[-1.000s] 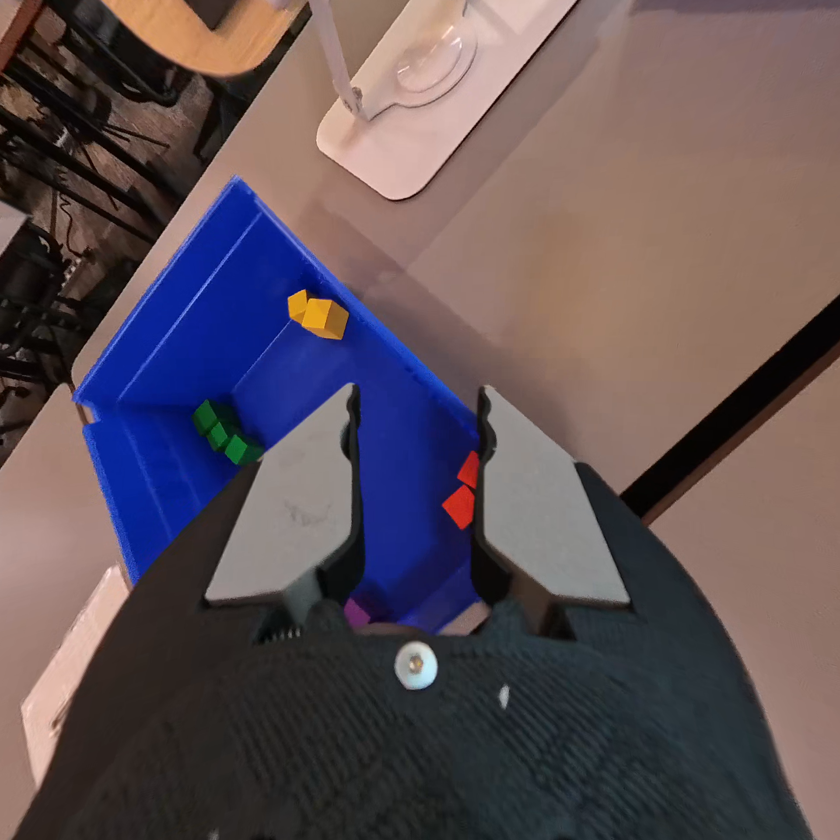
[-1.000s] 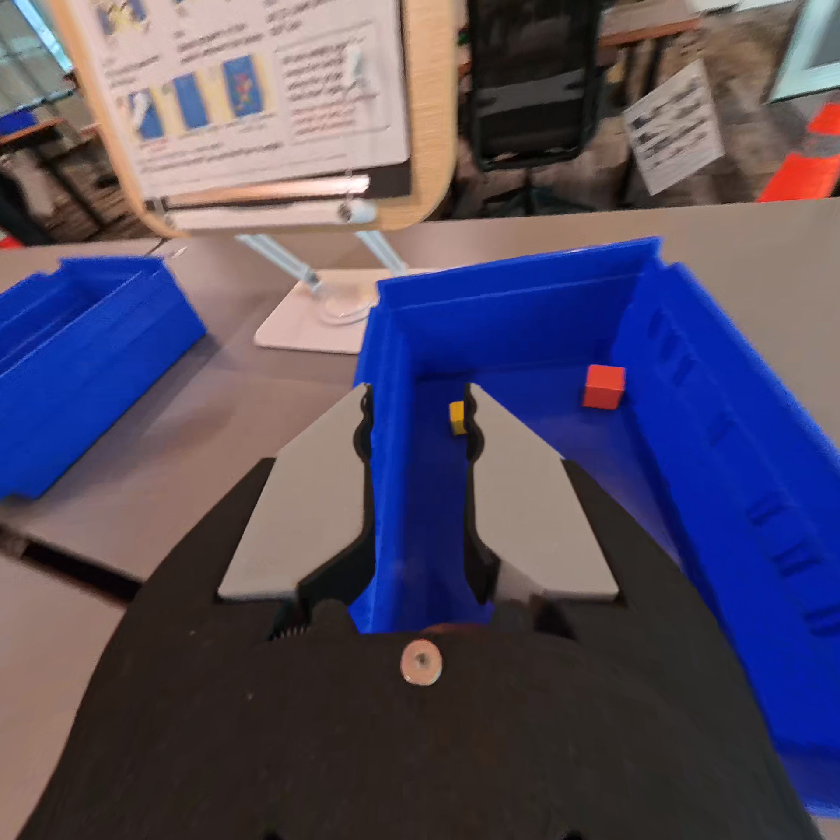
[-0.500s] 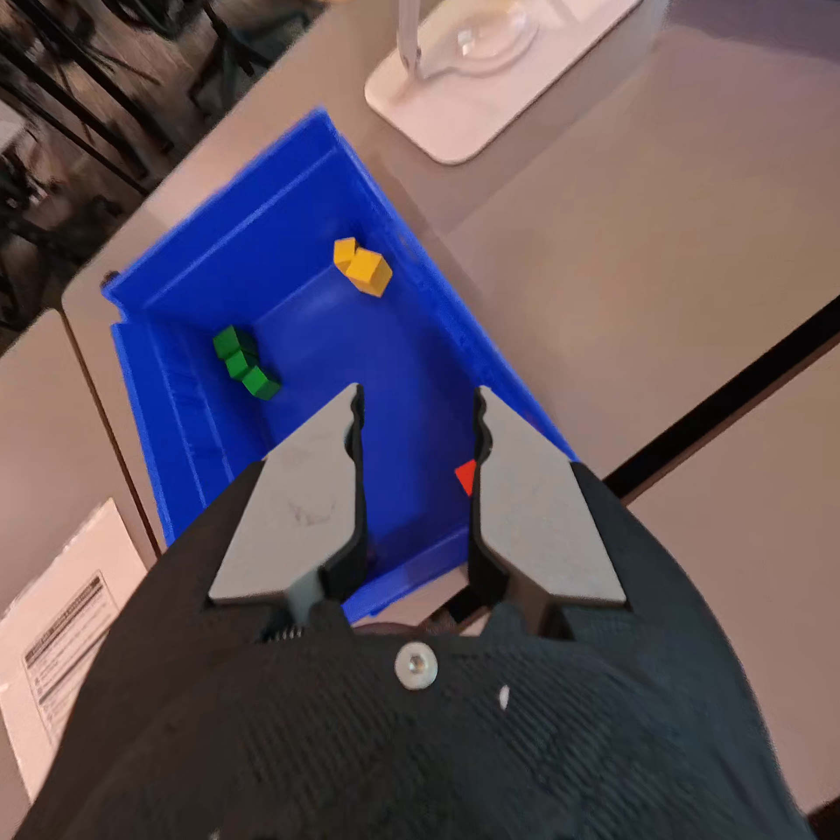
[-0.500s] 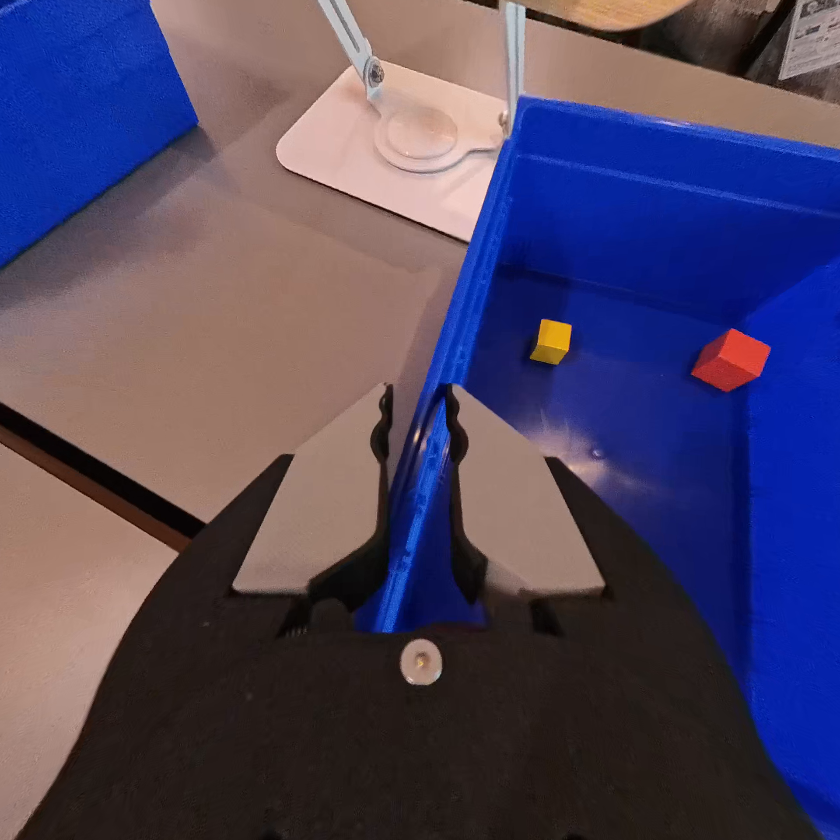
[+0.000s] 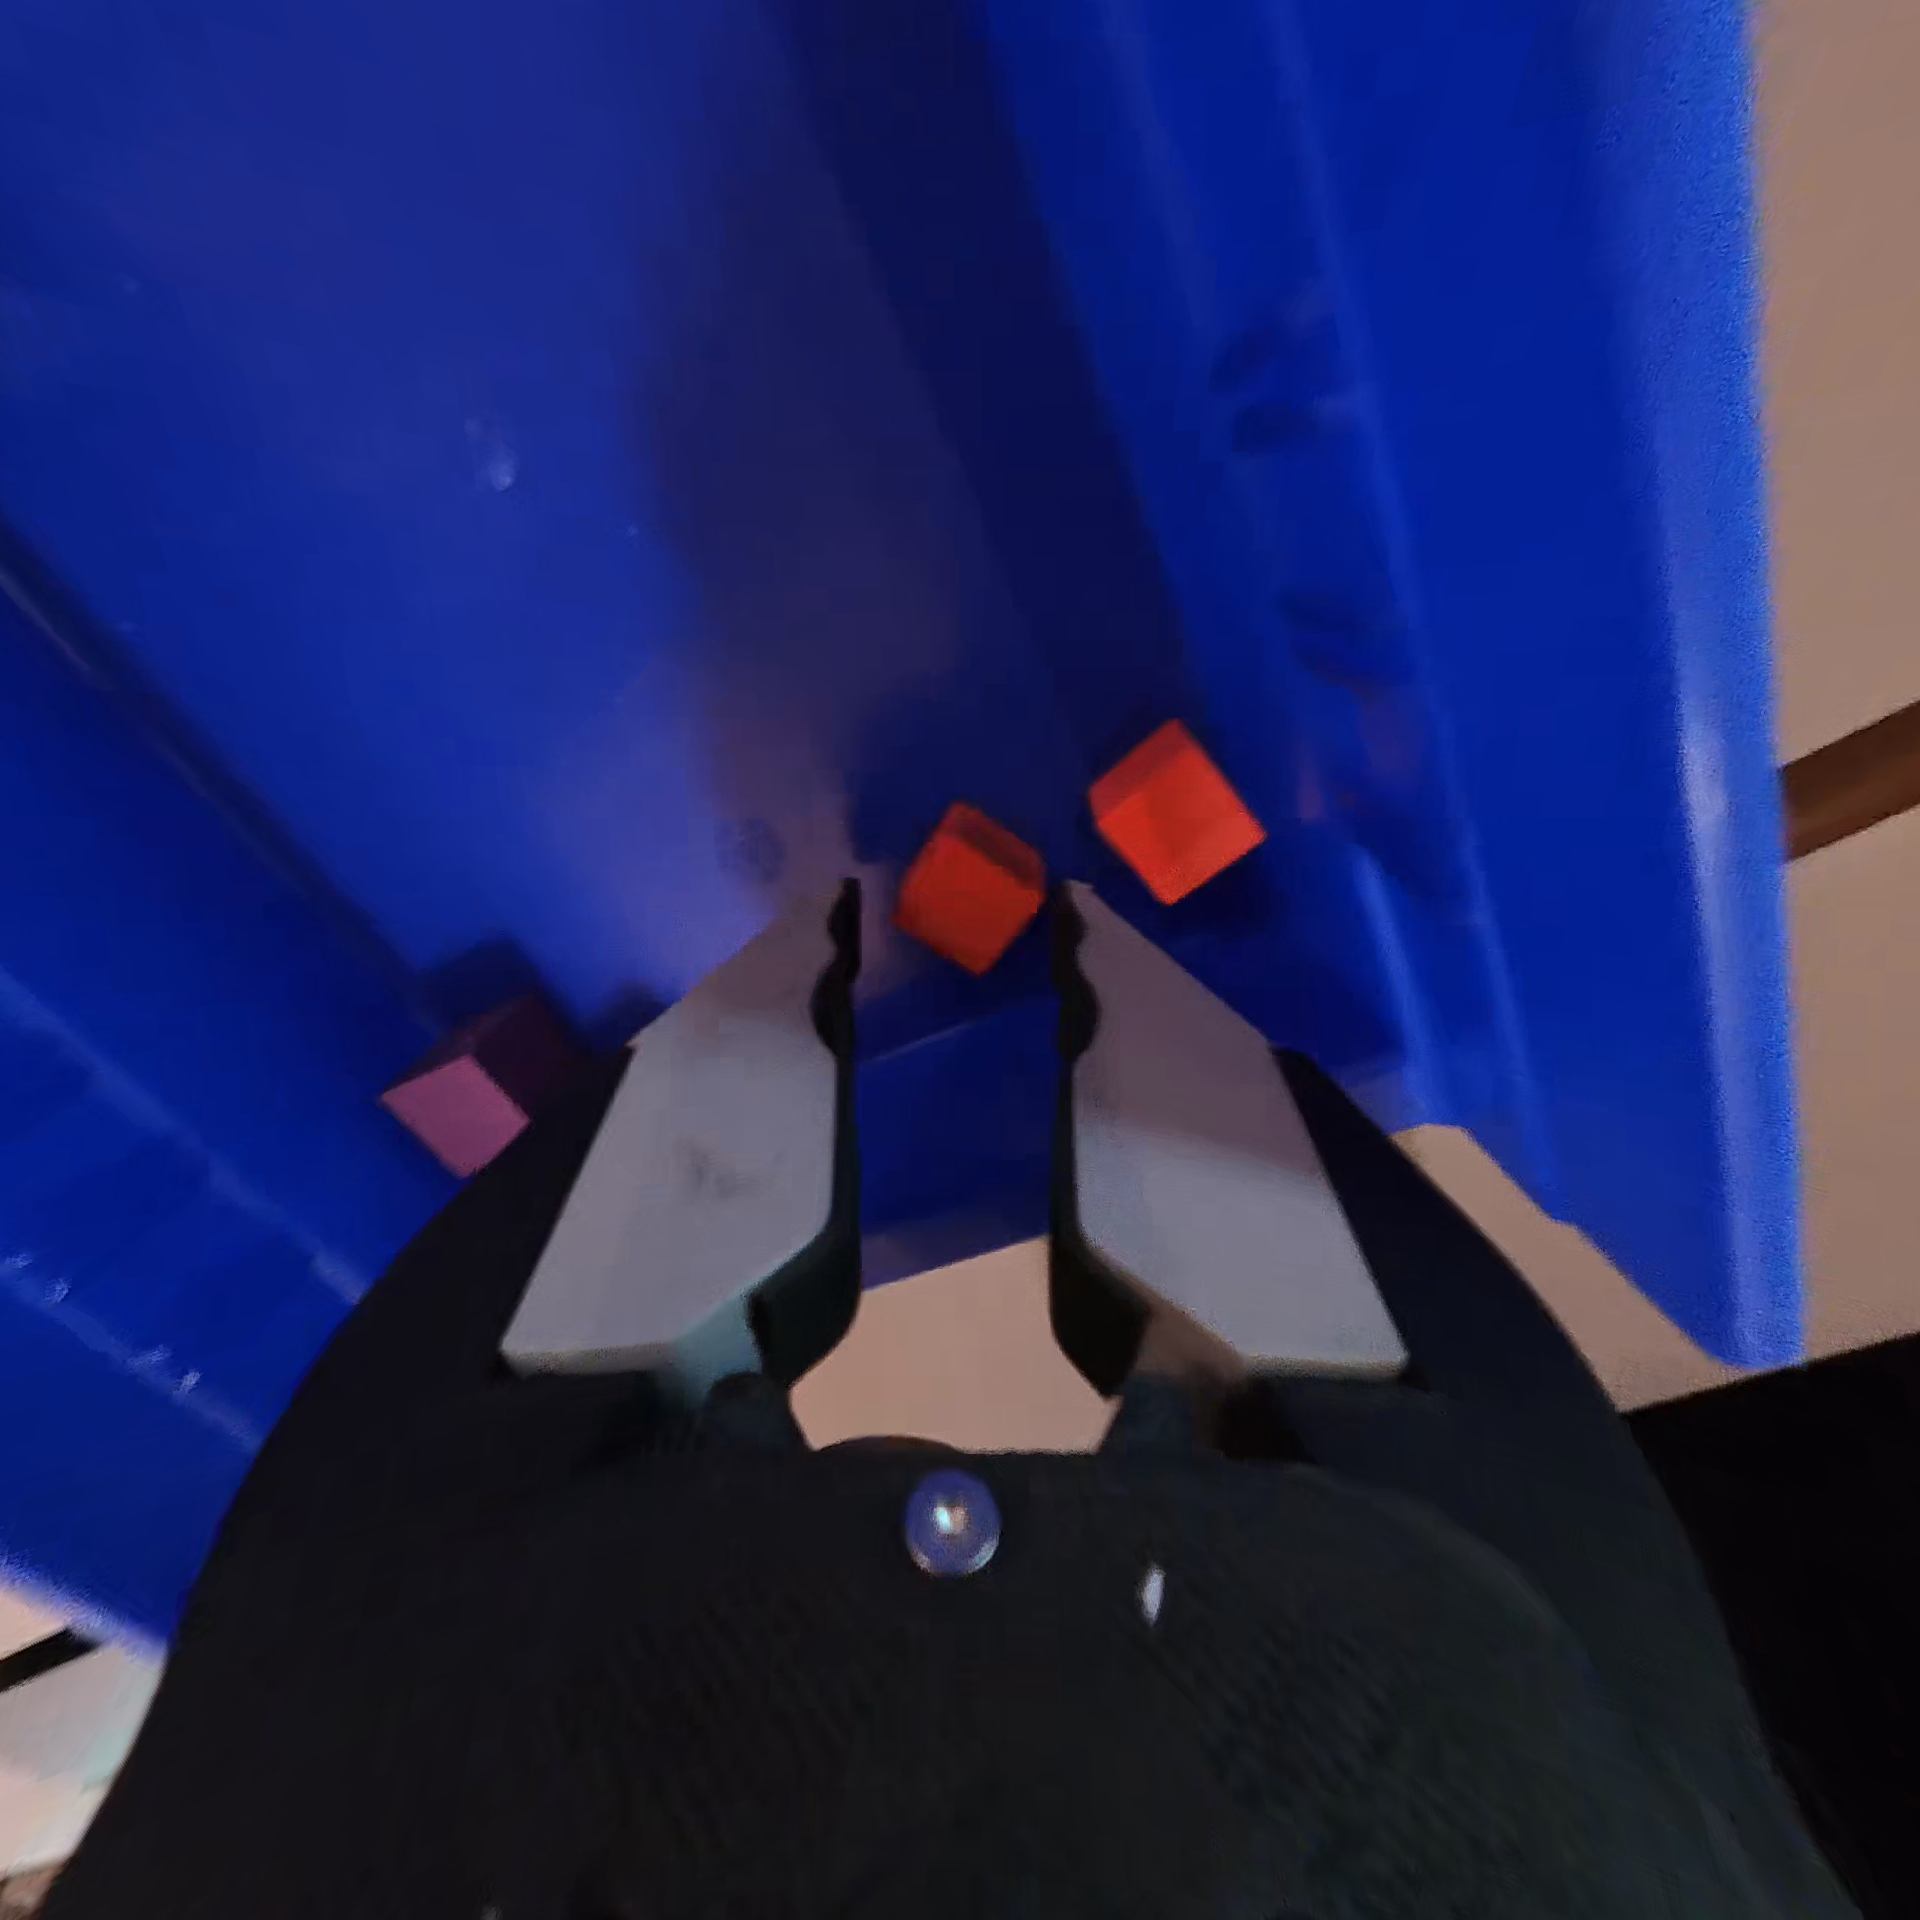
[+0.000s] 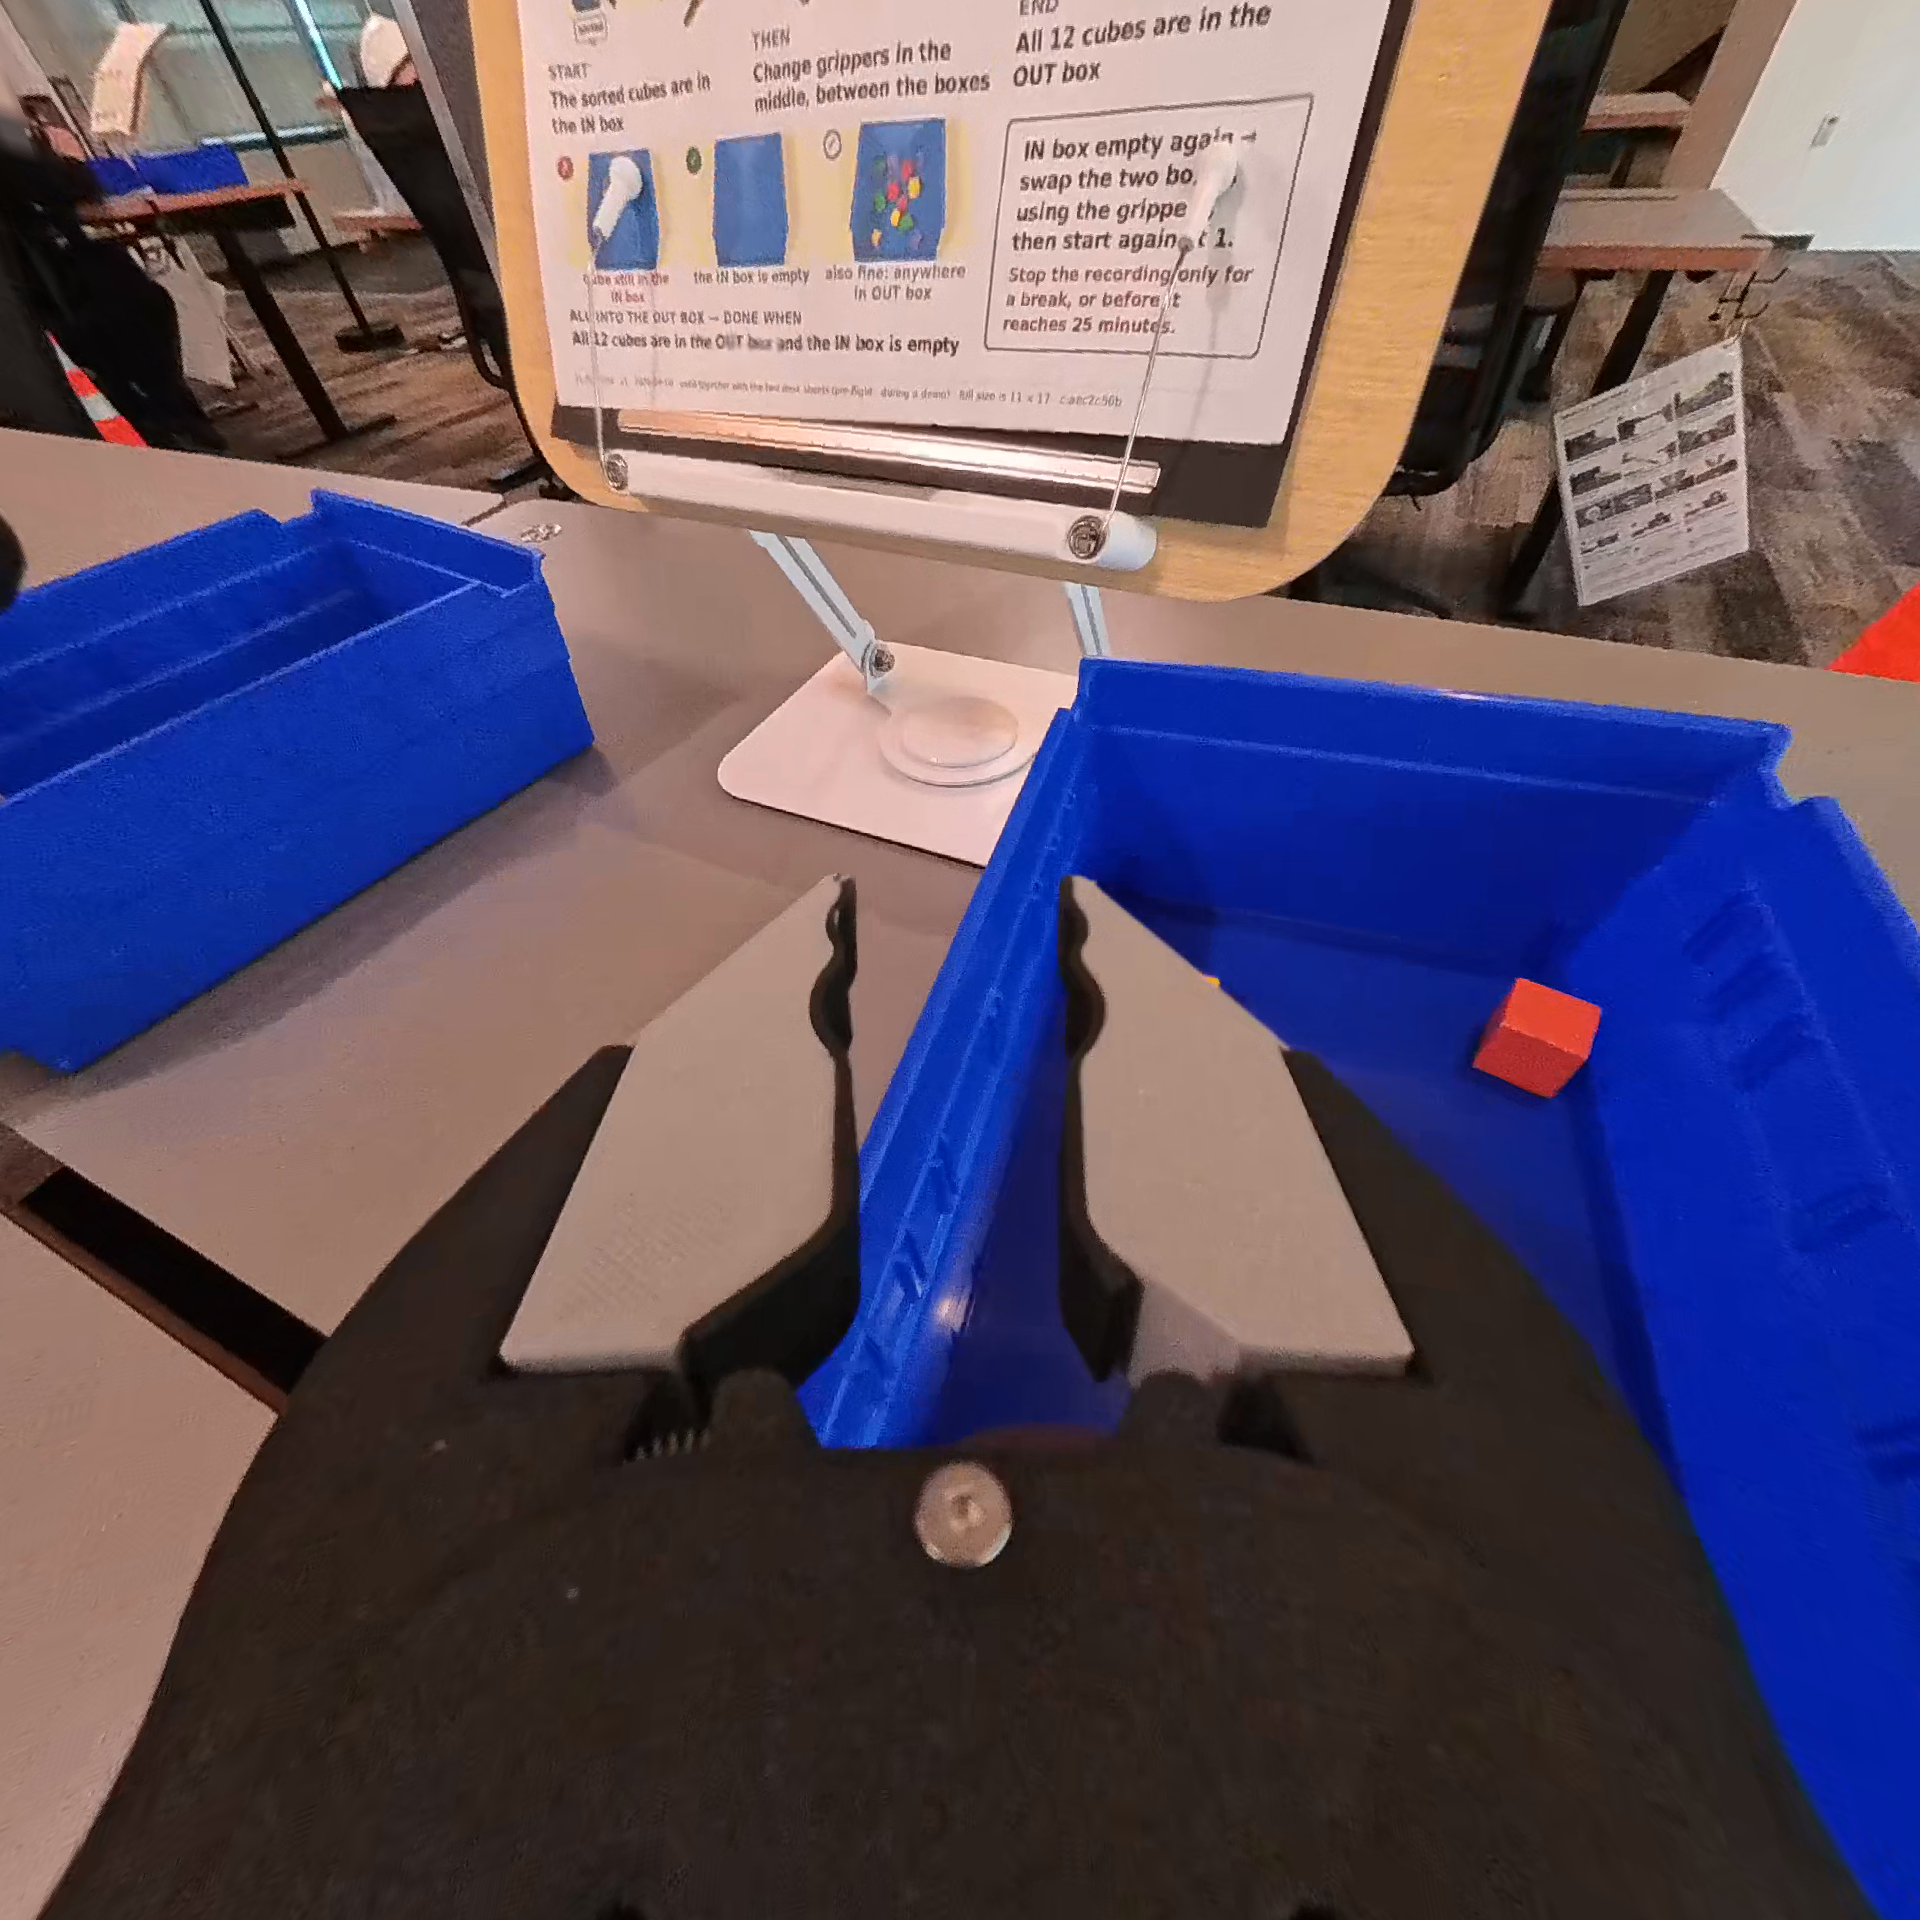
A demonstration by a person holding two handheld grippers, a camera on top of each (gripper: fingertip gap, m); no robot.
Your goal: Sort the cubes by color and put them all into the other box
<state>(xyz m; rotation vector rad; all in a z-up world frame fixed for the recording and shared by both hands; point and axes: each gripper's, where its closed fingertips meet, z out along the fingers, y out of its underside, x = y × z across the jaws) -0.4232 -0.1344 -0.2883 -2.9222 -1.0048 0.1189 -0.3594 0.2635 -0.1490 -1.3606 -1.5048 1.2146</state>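
Observation:
In the left wrist view my left gripper point(image 5: 956, 902) is open and low inside a blue box point(image 5: 1455, 520). A red cube point(image 5: 968, 888) lies on the box floor just beyond the gap between the fingertips. A second red cube point(image 5: 1174, 810) lies to its right by the side wall. A purple cube point(image 5: 457, 1117) sits at the left near the front wall. In the right wrist view my right gripper point(image 6: 956, 896) is open and astride the left wall point(image 6: 966, 1039) of another blue box, which holds a red cube point(image 6: 1536, 1037). A yellow sliver point(image 6: 1210, 979) shows behind the right finger.
The first blue box point(image 6: 260, 748) stands at the left on the grey table point(image 6: 520, 987). A wooden board with an instruction sheet point(image 6: 935, 260) stands at the back on a white base point(image 6: 821, 774). A dark seam point(image 6: 156, 1299) crosses the table at the front left.
My left gripper has dropped from high above the box down to the red cubes. My right gripper, nearly closed on the box wall half a second ago, has opened, and its view has tilted up.

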